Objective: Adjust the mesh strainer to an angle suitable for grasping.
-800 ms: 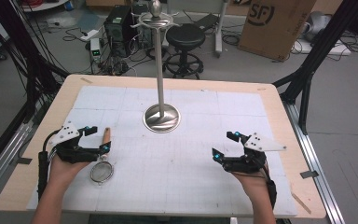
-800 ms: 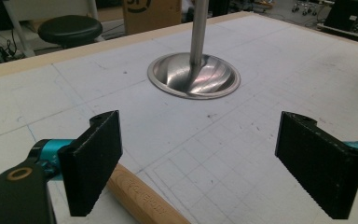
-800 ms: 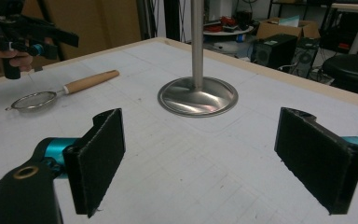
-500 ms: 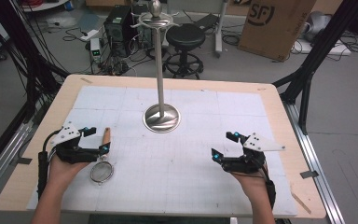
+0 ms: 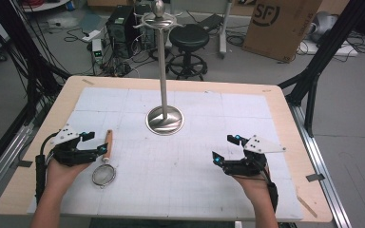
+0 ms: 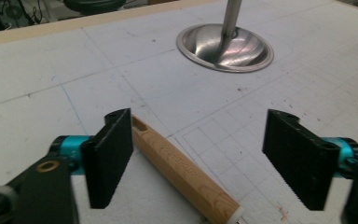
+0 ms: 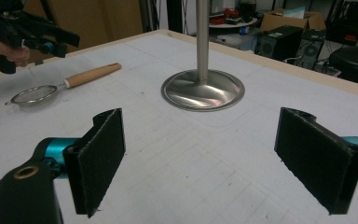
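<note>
A small mesh strainer (image 5: 103, 175) with a wooden handle (image 5: 107, 141) lies flat on the white mat at the left. My left gripper (image 5: 96, 143) is open and sits low at the handle. In the left gripper view (image 6: 204, 159) the handle (image 6: 182, 170) runs between the jaws, close to the left one, and neither jaw grips it. My right gripper (image 5: 223, 148) is open on the right side of the mat, with nothing between its jaws (image 7: 209, 158). From there the strainer (image 7: 30, 96) and the left gripper (image 7: 28, 32) show far off at the left.
A tall metal stand (image 5: 164, 118) with a round base and hooks at its top rises from the middle rear of the mat, and its base shows in both gripper views (image 6: 224, 46) (image 7: 203, 90). The wooden table edge (image 5: 180, 84) frames the mat.
</note>
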The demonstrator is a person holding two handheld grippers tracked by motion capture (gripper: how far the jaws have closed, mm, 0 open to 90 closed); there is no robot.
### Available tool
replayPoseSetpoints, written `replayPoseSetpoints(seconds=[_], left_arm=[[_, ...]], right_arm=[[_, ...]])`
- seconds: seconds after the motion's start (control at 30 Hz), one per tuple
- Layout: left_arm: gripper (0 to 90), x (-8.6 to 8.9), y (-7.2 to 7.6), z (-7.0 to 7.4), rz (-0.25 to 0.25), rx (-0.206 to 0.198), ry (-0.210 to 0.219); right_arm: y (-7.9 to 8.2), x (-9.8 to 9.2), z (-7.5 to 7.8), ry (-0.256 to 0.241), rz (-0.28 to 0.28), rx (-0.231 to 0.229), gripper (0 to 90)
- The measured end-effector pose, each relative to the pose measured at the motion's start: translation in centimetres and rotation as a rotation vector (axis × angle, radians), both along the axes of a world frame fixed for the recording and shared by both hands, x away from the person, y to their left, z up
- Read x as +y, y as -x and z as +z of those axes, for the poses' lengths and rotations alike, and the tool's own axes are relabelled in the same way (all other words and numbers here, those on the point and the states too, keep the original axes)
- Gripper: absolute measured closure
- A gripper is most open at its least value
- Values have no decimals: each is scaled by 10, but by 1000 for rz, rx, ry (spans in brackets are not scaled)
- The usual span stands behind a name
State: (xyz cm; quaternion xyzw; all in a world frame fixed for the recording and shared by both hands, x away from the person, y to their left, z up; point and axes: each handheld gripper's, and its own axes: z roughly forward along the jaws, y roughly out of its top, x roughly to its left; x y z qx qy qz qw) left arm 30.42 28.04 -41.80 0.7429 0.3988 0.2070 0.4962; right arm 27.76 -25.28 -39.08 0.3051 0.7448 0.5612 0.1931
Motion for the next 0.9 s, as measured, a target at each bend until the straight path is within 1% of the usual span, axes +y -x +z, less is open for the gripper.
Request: replayPoseSetpoints(seconds=[0.07,0.13,0.17,0.2,0.23,0.27,0.33,0.37,0.4,0.47,0.5,0.53,0.57,0.6,0.63,0.67,0.73,0.87,0.9], left_arm=[[368,2,-1,-3,1,13,1],[423,2,-2,-5,6,22,-13],[473,2,-3,-6,8,27,-23],[473,2,-3,-7,12,27,-33],[522,1,-3,-7,13,17,-38],[522,0,-3,-7,10,10,-37],[565,0,-4,-7,18,-2,-30],[601,-1,-5,-7,24,-3,-29],[601,-1,-6,-8,29,0,-35],[633,0,-9,-10,47,8,-49],[668,1,-10,-11,59,10,-57],[668,1,-12,-12,72,11,-69],[687,2,-13,-13,84,12,-80],[750,2,-14,-15,88,16,-90],[772,2,-15,-15,89,15,-101],[772,1,-15,-16,91,14,-111],[806,-2,-17,-17,88,19,-133],[825,-8,-22,-22,83,51,-192],[825,-9,-25,-25,79,65,-216]], right_arm=[[0,0,0,0,0,0,150],[0,0,0,-1,-1,2,150],[0,0,-1,1,-2,5,150],[0,0,-1,1,-2,5,150],[1,1,-1,5,-3,5,151],[1,1,-1,5,-3,5,151],[1,0,-2,11,-2,5,151],[3,0,-3,16,-6,10,151],[3,0,-3,16,-6,10,151],[4,0,-4,22,-8,16,150],[6,-1,-5,30,-10,23,151],[6,-1,-5,30,-10,23,151],[7,-2,-6,33,-11,24,151],[9,-3,-7,36,-16,31,151],[9,-3,-8,37,-17,30,151],[9,-3,-8,37,-17,30,151],[10,-4,-8,42,-20,28,151],[13,-6,-9,45,-25,31,151],[14,-6,-9,46,-28,34,151]])
